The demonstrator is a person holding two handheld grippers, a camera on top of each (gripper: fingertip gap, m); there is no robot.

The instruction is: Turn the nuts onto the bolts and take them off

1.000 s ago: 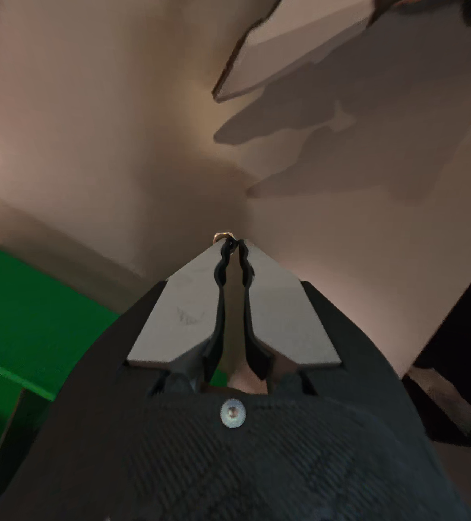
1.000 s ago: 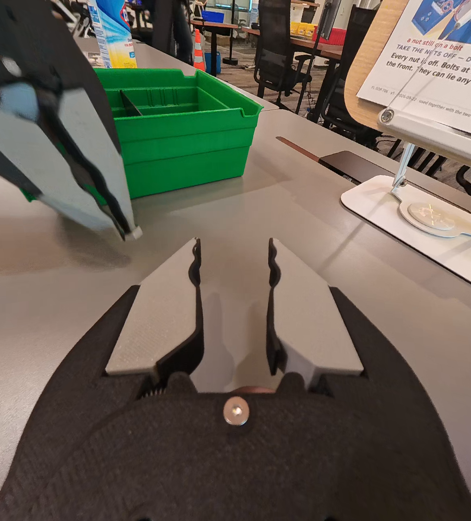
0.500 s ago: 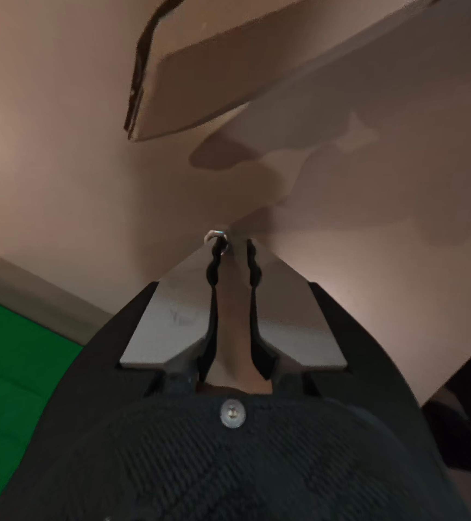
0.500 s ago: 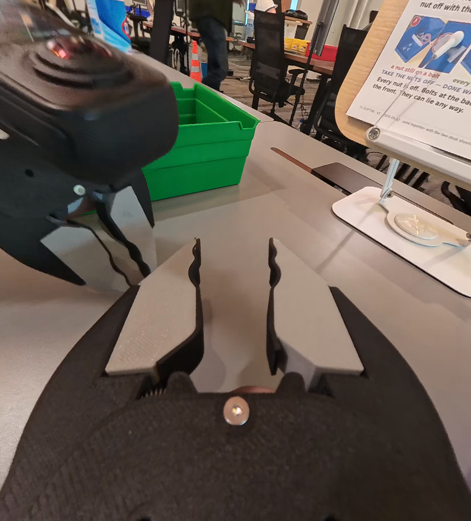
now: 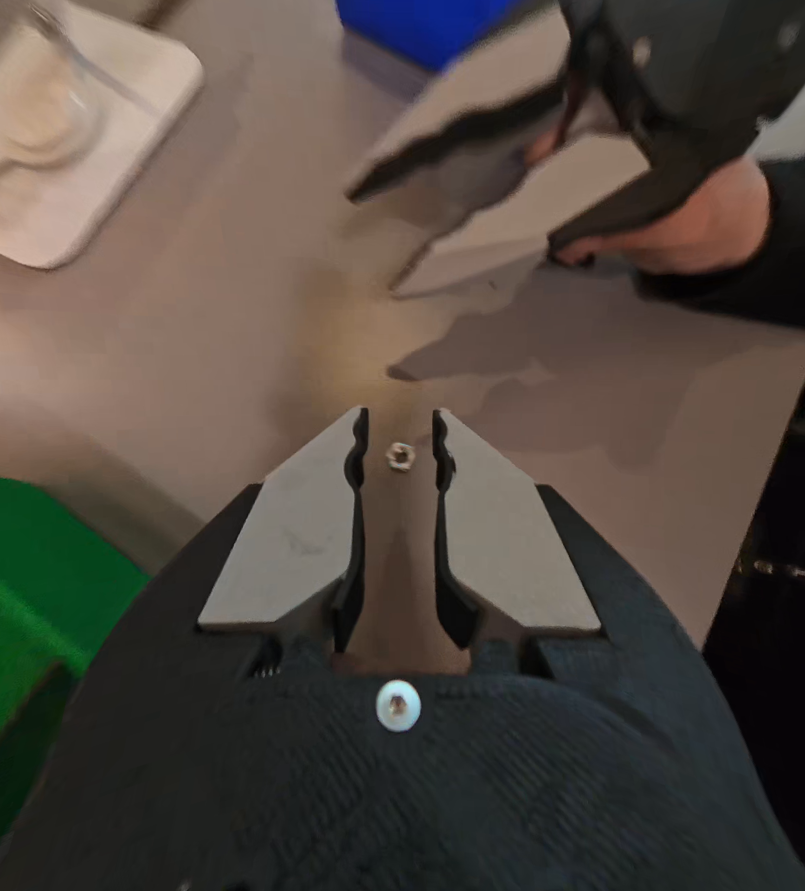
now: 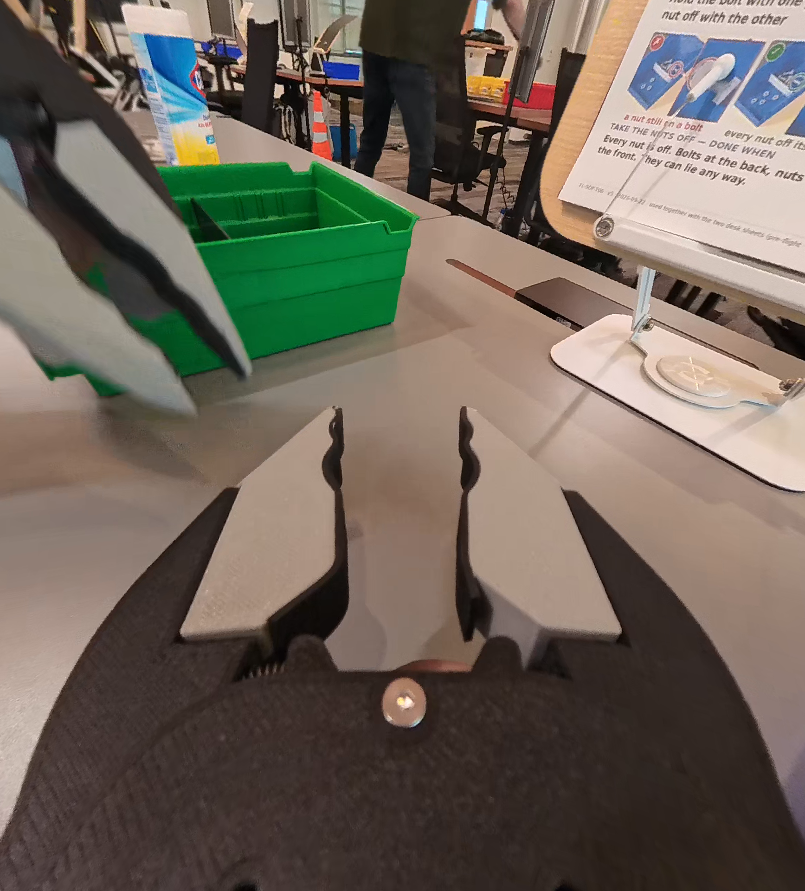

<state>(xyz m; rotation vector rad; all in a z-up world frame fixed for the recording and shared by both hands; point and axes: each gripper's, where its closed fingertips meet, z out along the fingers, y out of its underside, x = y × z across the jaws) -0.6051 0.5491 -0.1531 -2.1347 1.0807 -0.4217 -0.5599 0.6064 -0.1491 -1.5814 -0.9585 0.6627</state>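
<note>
**Nut loose on the bench, both hand-held grippers empty**

With the grey bench [image 6: 583, 554] filling both of my feeds, I take the green bin [image 6: 304, 279] as my landmark; it stands at the back left of the right wrist view, with a black divider inside. To the right of the bin, well apart from it, sits the white base of a document stand [image 6: 709, 414] carrying an instruction sheet. Behind the bin stands a blue and white carton [image 6: 174, 96]. My right hand-held gripper [image 6: 400, 414] is parted to a moderate gap with nothing between its fingers, low over bare bench in front of the bin. My left hand-held gripper [image 5: 400, 414] is also parted and empty, just right of the bin's corner [image 5: 14, 602]. The nut [image 5: 401, 458], small and silvery, lies flat on the bench between that gripper's fingertips, touching neither. No bolt shows in either view.
</note>
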